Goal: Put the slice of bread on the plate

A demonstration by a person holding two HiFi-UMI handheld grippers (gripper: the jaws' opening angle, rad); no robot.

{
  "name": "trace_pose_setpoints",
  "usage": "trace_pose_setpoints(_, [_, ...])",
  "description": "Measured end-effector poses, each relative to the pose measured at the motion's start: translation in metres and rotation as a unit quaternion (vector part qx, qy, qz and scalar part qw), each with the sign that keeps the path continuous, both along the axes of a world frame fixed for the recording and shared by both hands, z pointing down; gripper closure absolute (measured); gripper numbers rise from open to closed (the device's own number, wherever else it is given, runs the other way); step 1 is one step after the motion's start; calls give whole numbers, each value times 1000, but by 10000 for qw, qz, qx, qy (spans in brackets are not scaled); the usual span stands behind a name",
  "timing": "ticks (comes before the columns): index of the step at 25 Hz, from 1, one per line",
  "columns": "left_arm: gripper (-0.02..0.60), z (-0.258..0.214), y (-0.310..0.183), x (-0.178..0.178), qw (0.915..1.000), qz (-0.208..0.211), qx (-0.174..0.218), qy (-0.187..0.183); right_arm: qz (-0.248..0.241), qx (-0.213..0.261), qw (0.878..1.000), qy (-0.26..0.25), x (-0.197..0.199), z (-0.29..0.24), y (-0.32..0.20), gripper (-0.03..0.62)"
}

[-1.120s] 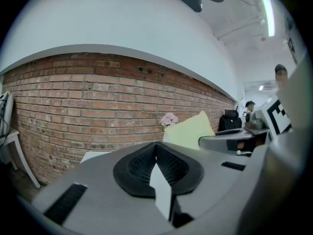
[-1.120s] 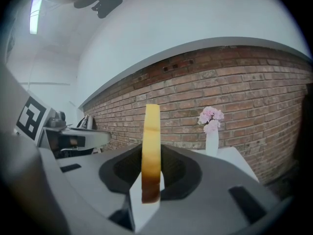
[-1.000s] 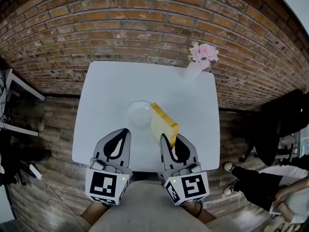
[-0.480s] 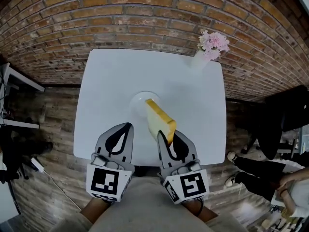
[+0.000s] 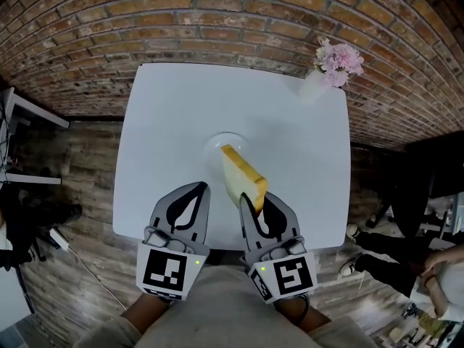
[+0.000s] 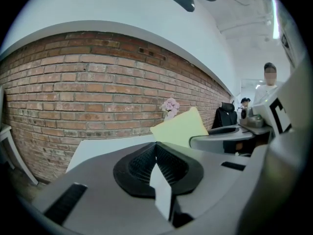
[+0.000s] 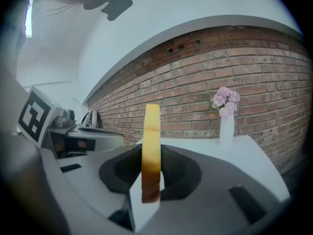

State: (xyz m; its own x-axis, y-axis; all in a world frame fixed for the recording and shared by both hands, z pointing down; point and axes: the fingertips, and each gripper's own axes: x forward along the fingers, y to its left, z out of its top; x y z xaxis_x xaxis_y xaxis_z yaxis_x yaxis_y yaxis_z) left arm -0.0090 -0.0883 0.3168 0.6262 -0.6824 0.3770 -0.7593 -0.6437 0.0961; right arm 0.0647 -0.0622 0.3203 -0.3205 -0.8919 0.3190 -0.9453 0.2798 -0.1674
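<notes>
White tabletop [image 5: 167, 114] bears a pale round plate [image 5: 220, 143]; right gripper [image 5: 255, 201] jaws pinch the yellow bread slice [image 5: 241, 178] by its near edge to reach it, left gripper [image 5: 196, 188] jaws closed, empty.

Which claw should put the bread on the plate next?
The right claw, I think. It grips the bread on its edge, and the plate sits just ahead of it. The left claw is shut and holds nothing.

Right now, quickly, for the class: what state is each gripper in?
The left gripper: closed, empty.
The right gripper: closed on the slice of bread.
</notes>
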Motion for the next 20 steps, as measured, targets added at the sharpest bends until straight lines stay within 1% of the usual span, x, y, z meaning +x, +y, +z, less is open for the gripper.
trace_pose_setpoints(13, [571, 24, -28, -2, 9999, 28, -125, -98, -220, -244, 9994, 52, -9, 39, -29, 502])
trace_pose_setpoints(20, [571, 32, -35, -8, 9996, 15, -228, -145, -295, -395, 9988, -32, -18, 58, -44, 502])
